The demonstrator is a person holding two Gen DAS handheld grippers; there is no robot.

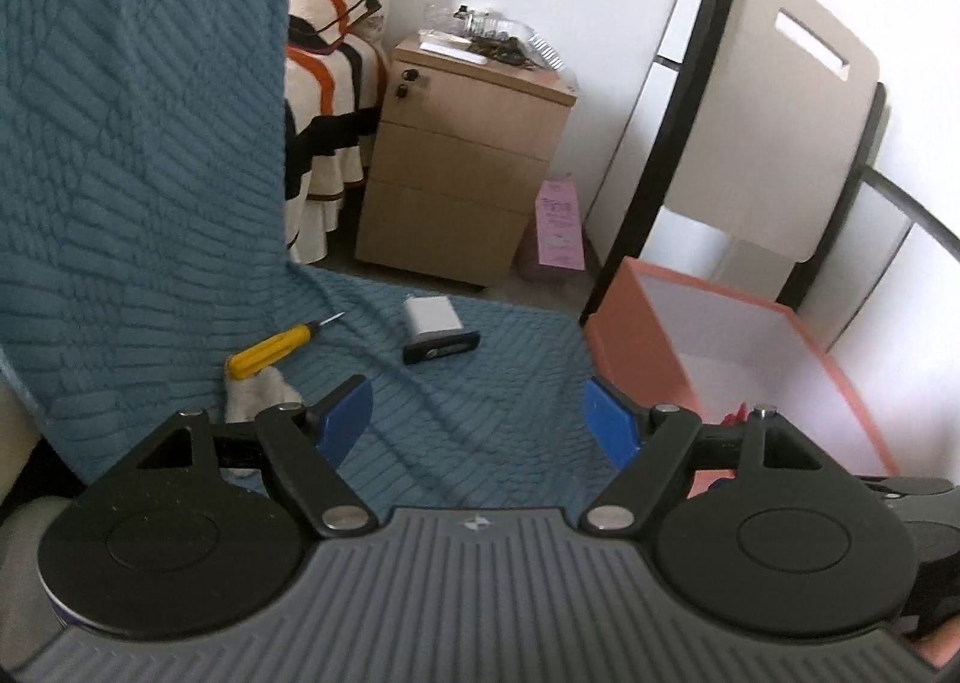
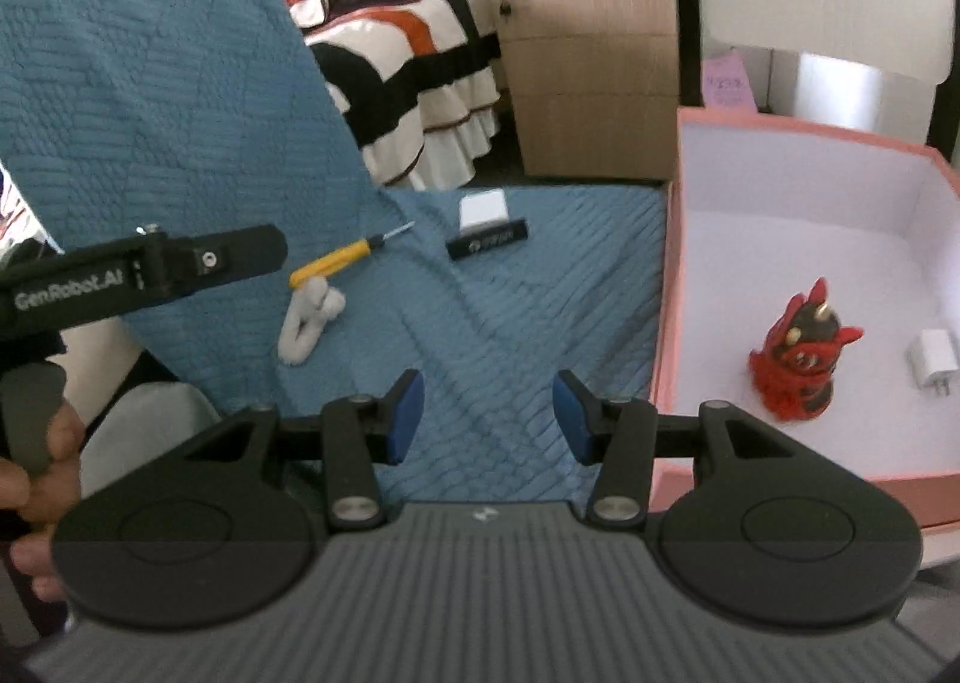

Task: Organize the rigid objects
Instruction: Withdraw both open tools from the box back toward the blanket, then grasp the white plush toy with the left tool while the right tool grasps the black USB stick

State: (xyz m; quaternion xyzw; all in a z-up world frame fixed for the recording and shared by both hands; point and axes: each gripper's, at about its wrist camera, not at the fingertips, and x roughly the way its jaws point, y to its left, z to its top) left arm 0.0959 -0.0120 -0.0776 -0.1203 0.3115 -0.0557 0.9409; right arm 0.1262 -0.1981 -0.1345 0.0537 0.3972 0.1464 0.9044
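Observation:
On the blue quilted cover (image 1: 480, 383) lie a yellow screwdriver (image 1: 270, 350), a white and black block-shaped device (image 1: 437, 327) and a small white soft piece (image 1: 258, 392). They also show in the right wrist view: the screwdriver (image 2: 336, 261), the device (image 2: 487, 230), the white piece (image 2: 309, 320). A pink box (image 2: 666, 275) stands to the right and holds a red figurine (image 2: 801, 368) and a white charger plug (image 2: 933, 362). My left gripper (image 1: 477, 422) is open and empty over the cover. My right gripper (image 2: 489, 416) is open and empty beside the box.
A wooden drawer cabinet (image 1: 462, 161) stands behind the cover with clutter on top. A bed with a striped spread (image 2: 414, 47) is at the back left. A folded table (image 1: 774, 101) leans on the wall behind the box. The left tool's body (image 2: 138, 269) crosses the right view.

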